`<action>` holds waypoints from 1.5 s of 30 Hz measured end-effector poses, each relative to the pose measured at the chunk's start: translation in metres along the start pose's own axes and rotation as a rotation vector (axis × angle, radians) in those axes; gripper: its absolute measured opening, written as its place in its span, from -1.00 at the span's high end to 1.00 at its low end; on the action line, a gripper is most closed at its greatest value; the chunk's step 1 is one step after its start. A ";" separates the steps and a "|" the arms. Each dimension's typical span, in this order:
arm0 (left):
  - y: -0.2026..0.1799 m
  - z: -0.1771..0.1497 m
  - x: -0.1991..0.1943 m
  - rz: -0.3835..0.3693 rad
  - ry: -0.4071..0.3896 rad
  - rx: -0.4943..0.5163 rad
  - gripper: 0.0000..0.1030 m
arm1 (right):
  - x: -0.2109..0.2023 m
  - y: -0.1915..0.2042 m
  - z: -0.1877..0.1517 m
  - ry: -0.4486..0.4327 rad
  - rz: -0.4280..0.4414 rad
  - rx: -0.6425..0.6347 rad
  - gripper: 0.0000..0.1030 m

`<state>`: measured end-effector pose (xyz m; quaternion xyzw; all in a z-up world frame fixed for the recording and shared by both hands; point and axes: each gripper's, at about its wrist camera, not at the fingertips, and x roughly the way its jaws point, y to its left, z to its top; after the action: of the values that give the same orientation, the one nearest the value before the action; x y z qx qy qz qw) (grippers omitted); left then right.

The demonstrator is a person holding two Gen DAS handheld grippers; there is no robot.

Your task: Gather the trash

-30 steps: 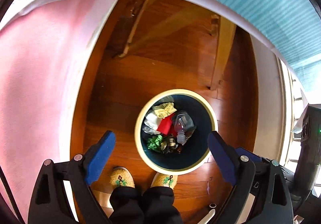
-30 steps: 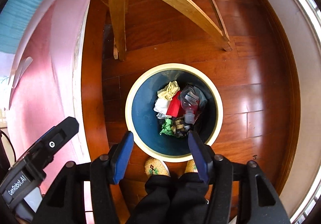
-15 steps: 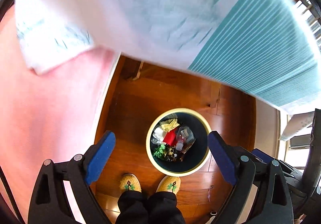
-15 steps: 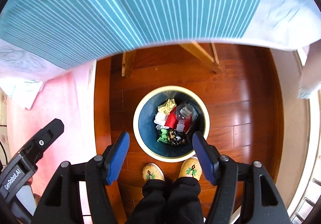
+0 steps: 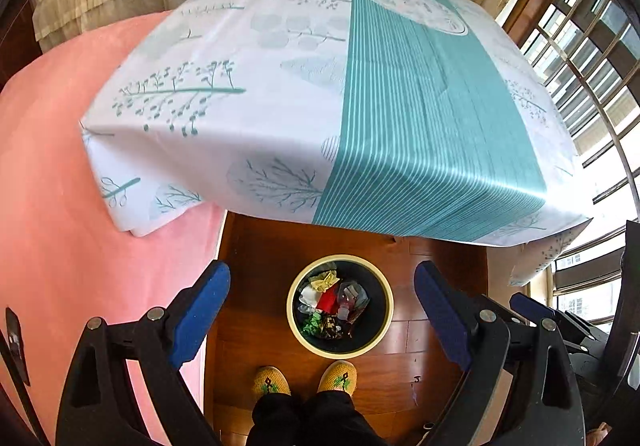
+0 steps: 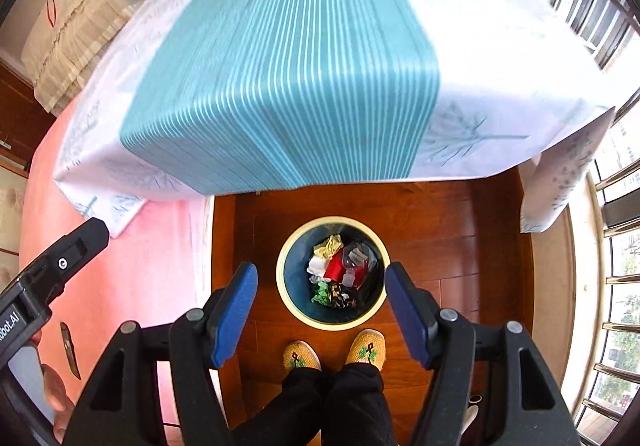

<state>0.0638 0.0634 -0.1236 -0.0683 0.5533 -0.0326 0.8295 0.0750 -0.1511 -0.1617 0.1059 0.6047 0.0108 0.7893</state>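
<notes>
Your left gripper [image 5: 322,308] stands with its blue pads spread wide and nothing between them; it grasps nothing. Your right gripper [image 6: 320,308] is likewise released: its jaws have just been opening, and no object sits between the pads. Both point steeply down at the floor.

The round waste bin [image 5: 382,344] with a cream rim and dark interior stands on the wooden floor [image 5: 260,246], seen below and between your fingers in both views. It sits just beyond the near edge of the table and just ahead of your feet. Inside it the collected trash lies in a heap toward the far-left part of the bin: crumpled yellow paper [image 5: 325,279], a white wad [image 5: 307,294], a red piece [image 5: 329,299], a clear plastic bottle [image 5: 350,298] lying on top, green scraps [image 5: 311,324] and some dark wrappers beside them.

Your yellow knitted slippers [image 5: 271,382] stand on the floor at the near side of the bin, close to its rim but apart from it, with black trouser legs above them.

The table carries a white cloth with a teal striped band [image 5: 420,106] and sprig prints; its top appears bare in both views. A pink bedspread [image 5: 60,226] lies to the left of the floor strip. A barred window [image 5: 592,66] runs along the right.
</notes>
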 end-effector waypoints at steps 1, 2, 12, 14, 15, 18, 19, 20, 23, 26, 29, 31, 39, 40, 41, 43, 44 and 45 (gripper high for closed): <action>-0.002 0.004 -0.007 -0.003 -0.005 0.004 -0.79 | -0.008 -0.001 0.002 -0.011 0.001 0.006 -0.30; -0.004 0.008 -0.015 -0.007 -0.012 0.009 -0.79 | -0.017 -0.001 0.005 -0.021 0.002 0.012 -0.30; -0.034 0.040 -0.087 -0.013 -0.097 0.100 -0.79 | -0.101 0.002 0.021 -0.155 -0.001 0.021 -0.30; -0.041 0.046 -0.102 -0.010 -0.121 0.125 -0.79 | -0.117 0.002 0.026 -0.178 -0.005 0.024 -0.31; -0.044 0.048 -0.107 -0.009 -0.133 0.134 -0.79 | -0.124 0.003 0.028 -0.191 -0.009 0.023 -0.31; -0.052 0.055 -0.124 -0.007 -0.167 0.157 -0.79 | -0.143 0.008 0.037 -0.232 -0.027 0.010 -0.31; -0.054 0.057 -0.128 -0.008 -0.176 0.162 -0.79 | -0.150 0.009 0.039 -0.244 -0.029 0.006 -0.31; -0.056 0.059 -0.132 -0.010 -0.185 0.167 -0.79 | -0.155 0.010 0.042 -0.257 -0.028 0.002 -0.31; -0.063 0.061 -0.147 -0.004 -0.223 0.180 -0.79 | -0.175 0.016 0.047 -0.300 -0.034 -0.018 -0.31; -0.070 0.062 -0.159 0.020 -0.262 0.191 -0.79 | -0.189 0.023 0.049 -0.336 -0.052 -0.044 -0.31; -0.072 0.064 -0.167 0.040 -0.290 0.191 -0.79 | -0.196 0.028 0.051 -0.357 -0.072 -0.065 -0.31; -0.071 0.066 -0.170 0.051 -0.301 0.183 -0.79 | -0.198 0.028 0.052 -0.364 -0.073 -0.070 -0.31; -0.069 0.066 -0.173 0.072 -0.311 0.168 -0.79 | -0.202 0.030 0.052 -0.382 -0.071 -0.082 -0.31; -0.069 0.066 -0.172 0.073 -0.311 0.166 -0.79 | -0.202 0.031 0.052 -0.384 -0.072 -0.086 -0.31; -0.069 0.066 -0.172 0.073 -0.311 0.164 -0.79 | -0.203 0.032 0.052 -0.386 -0.074 -0.091 -0.31; -0.069 0.066 -0.171 0.072 -0.309 0.160 -0.79 | -0.203 0.032 0.052 -0.390 -0.077 -0.101 -0.31; -0.069 0.066 -0.170 0.071 -0.308 0.157 -0.79 | -0.204 0.033 0.052 -0.391 -0.076 -0.104 -0.31; -0.069 0.066 -0.170 0.070 -0.306 0.156 -0.79 | -0.204 0.034 0.051 -0.392 -0.077 -0.108 -0.31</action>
<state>0.0603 0.0224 0.0666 0.0114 0.4184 -0.0357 0.9075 0.0733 -0.1558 0.0510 0.0400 0.4417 -0.0077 0.8962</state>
